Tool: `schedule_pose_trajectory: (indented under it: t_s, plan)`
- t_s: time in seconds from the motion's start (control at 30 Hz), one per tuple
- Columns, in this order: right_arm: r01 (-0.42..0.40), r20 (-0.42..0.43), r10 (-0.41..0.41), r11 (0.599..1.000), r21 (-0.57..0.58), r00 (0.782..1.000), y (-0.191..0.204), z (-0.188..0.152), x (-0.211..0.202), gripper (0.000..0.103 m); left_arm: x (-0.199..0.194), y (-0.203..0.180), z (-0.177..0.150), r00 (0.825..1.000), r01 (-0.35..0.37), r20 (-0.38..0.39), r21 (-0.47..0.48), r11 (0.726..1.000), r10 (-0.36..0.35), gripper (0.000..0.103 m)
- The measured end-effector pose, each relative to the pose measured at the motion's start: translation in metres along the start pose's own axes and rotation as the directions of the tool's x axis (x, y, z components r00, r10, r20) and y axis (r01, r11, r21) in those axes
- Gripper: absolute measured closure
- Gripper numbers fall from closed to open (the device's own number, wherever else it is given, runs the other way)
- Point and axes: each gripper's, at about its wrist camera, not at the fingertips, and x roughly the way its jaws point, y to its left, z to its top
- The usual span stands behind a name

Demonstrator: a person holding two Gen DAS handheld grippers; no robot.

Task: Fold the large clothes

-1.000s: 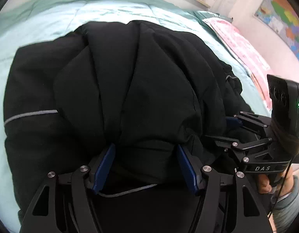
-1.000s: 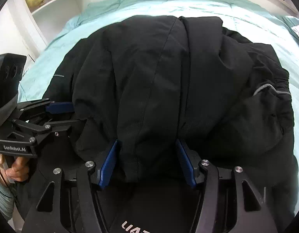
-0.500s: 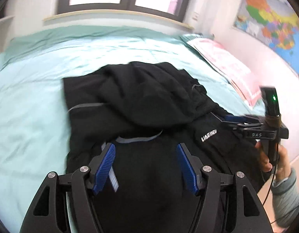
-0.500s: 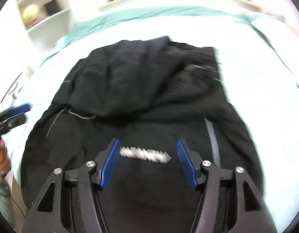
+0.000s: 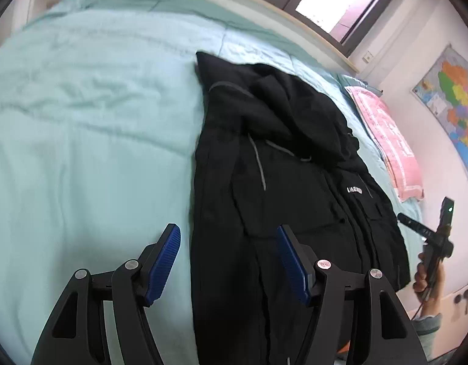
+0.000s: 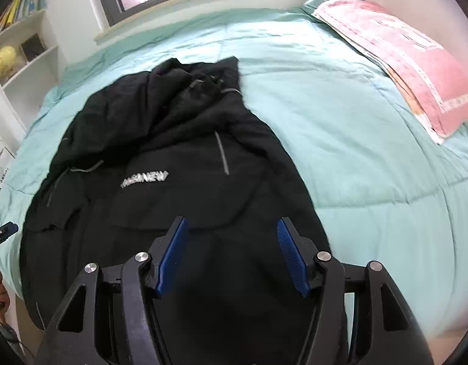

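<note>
A black jacket point(image 5: 295, 167) point(image 6: 173, 152) lies lengthwise on the teal duvet point(image 5: 82, 121) point(image 6: 355, 121), its far end bunched into a heap above the white chest lettering point(image 6: 144, 179). My left gripper point(image 5: 227, 231) hovers open above the jacket's left edge, nothing between its blue pads. My right gripper point(image 6: 231, 222) is open too, held over the near part of the jacket without touching it. In the left wrist view the right gripper point(image 5: 428, 234) shows at the far right, held by a hand point(image 5: 425, 276). The left gripper's blue tip point(image 6: 4, 231) peeks in at the right wrist view's left edge.
A pink pillow point(image 5: 386, 140) point(image 6: 401, 60) lies at the head of the bed. A window runs along the far wall, a coloured map point(image 5: 453, 106) hangs on the right wall, and white shelves point(image 6: 21, 51) stand beyond the bed's left side.
Black fabric sat between both grippers' pads a second ago; now it lies on the bed. Both grippers have drawn back from the jacket and apart, and rolled.
</note>
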Motion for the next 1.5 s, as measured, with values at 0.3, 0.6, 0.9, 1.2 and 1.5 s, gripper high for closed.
schedule_pose_trajectory:
  t_s: [0.3,0.6,0.9,1.2,1.5]
  plan:
    - [0.082,-0.025,-0.081,0.996,0.021,0.996,-0.025,-0.027,-0.007,0.039,0.023,0.008,-0.019,0.985,0.139,-0.089,-0.071,0.988,-0.145,0.036]
    - [0.052,-0.094,-0.043,0.995,0.086,0.995,-0.057,-0.050,-0.008,0.039,0.011,-0.002,-0.022,0.962,0.268,-0.036,-0.088,0.959,-0.272,0.036]
    - [-0.071,-0.130,0.096,0.981,0.182,0.987,-0.073,-0.068,-0.005,0.052,0.019,-0.032,-0.023,0.969,0.235,-0.070,-0.014,0.972,-0.236,0.037]
    - [-0.310,-0.039,0.313,0.948,0.075,0.949,-0.016,-0.054,-0.056,0.055,-0.031,-0.074,-0.043,0.879,0.475,-0.021,0.119,0.872,-0.476,0.037]
    - [-0.143,-0.179,0.157,0.986,0.087,0.971,-0.028,-0.098,-0.023,0.055,-0.009,-0.061,-0.105,0.973,0.197,-0.146,0.135,0.971,-0.177,0.037]
